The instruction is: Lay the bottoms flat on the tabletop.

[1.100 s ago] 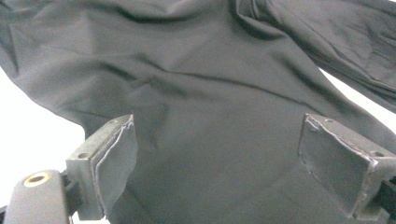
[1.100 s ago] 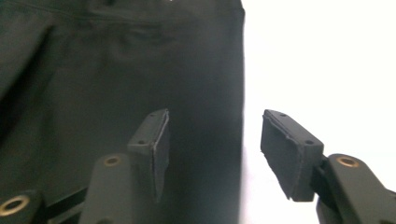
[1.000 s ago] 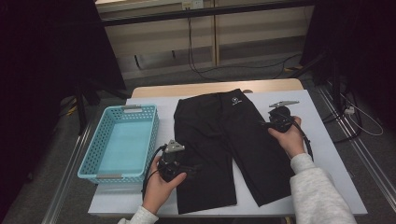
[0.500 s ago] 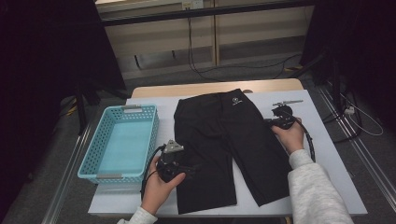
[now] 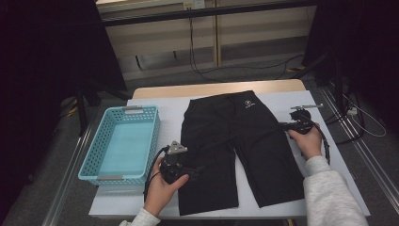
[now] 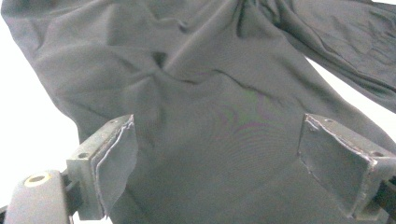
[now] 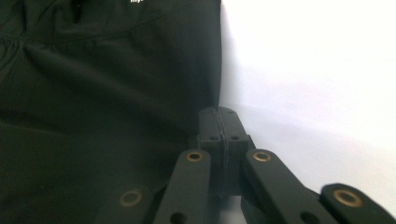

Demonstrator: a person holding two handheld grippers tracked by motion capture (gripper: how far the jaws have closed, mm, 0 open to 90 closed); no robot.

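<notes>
The jaws of the right gripper (image 7: 219,122) are seen pressed together, having just been closing, right at the side edge of the black shorts (image 5: 240,150); in the right gripper view the tips meet along the hem line, and it cannot be told whether a fold of fabric is pinched between them. In the high view that gripper (image 5: 288,125) is held by the right hand (image 5: 308,140) at the shorts' right edge, near the waistband.

The jaws of the left gripper (image 6: 215,163) are spread wide, with wrinkled black fabric lying between and beneath them but not pressed by the pads. This gripper (image 5: 197,168) is held by the left hand (image 5: 162,188) over the left leg of the shorts.

The shorts are laid flat on the white surface (image 5: 169,110), waistband away from the person, legs toward them. A light blue basket (image 5: 120,176) is set on the surface just to the left of the shorts.
</notes>
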